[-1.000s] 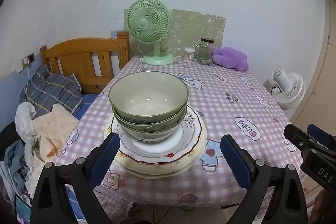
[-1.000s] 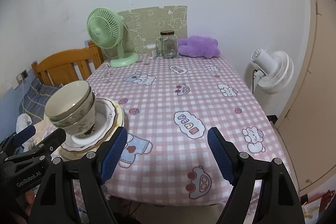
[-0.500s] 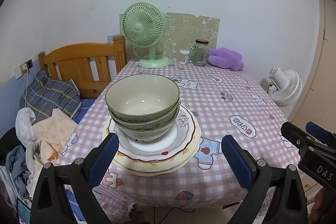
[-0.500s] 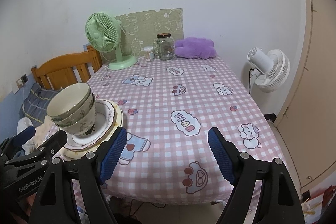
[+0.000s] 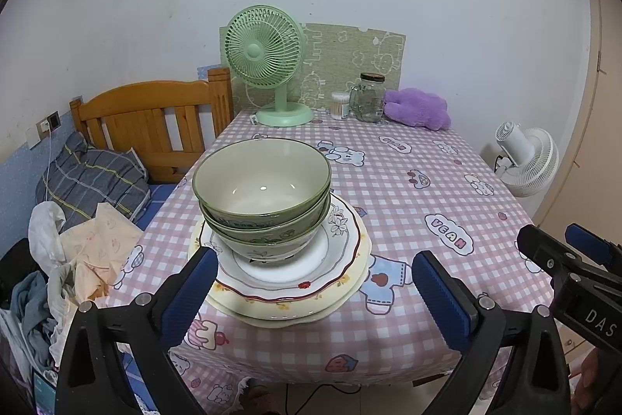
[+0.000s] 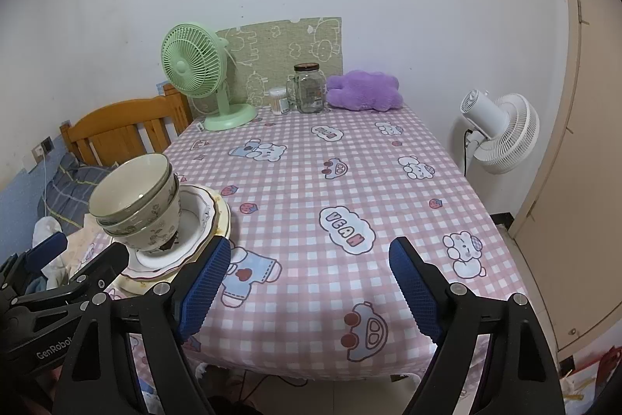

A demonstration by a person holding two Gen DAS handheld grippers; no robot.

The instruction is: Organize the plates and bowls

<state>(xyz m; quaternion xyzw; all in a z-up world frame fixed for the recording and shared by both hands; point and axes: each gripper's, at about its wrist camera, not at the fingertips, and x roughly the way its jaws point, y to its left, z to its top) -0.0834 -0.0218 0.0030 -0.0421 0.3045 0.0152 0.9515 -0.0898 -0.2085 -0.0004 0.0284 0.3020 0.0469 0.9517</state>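
A stack of green-rimmed bowls (image 5: pixel 261 189) is sitting nested on a pile of plates (image 5: pixel 342 259) near the front left corner of the table (image 6: pixel 388 181), which is wearing a pink checked cloth with cartoon prints. Along the far edge a green fan (image 5: pixel 268 65) is standing at the left, with a small tub of cotton buds (image 5: pixel 340 105), a glass jar (image 5: pixel 369 98) and a purple plush toy (image 5: pixel 418 107) lining up to its right, all well apart from the dishes. A wooden bed frame (image 5: pixel 155 115) and a heap of clothes (image 5: pixel 77 251) are lying beyond the left edge, and a white fan (image 6: pixel 501 131) is standing on the floor past the right edge. The left gripper (image 5: pixel 311 302) is hovering at the front edge with its jaws spread wide, the plates showing between the fingers but not touched. The right gripper (image 6: pixel 307 286) is hovering over bare cloth by the front edge, its jaws opening and nothing lying between them. How many bowls and plates are stacking up is hard to count, since rims are overlapping. The hands holding the grippers are mostly cut off by the picture edges.
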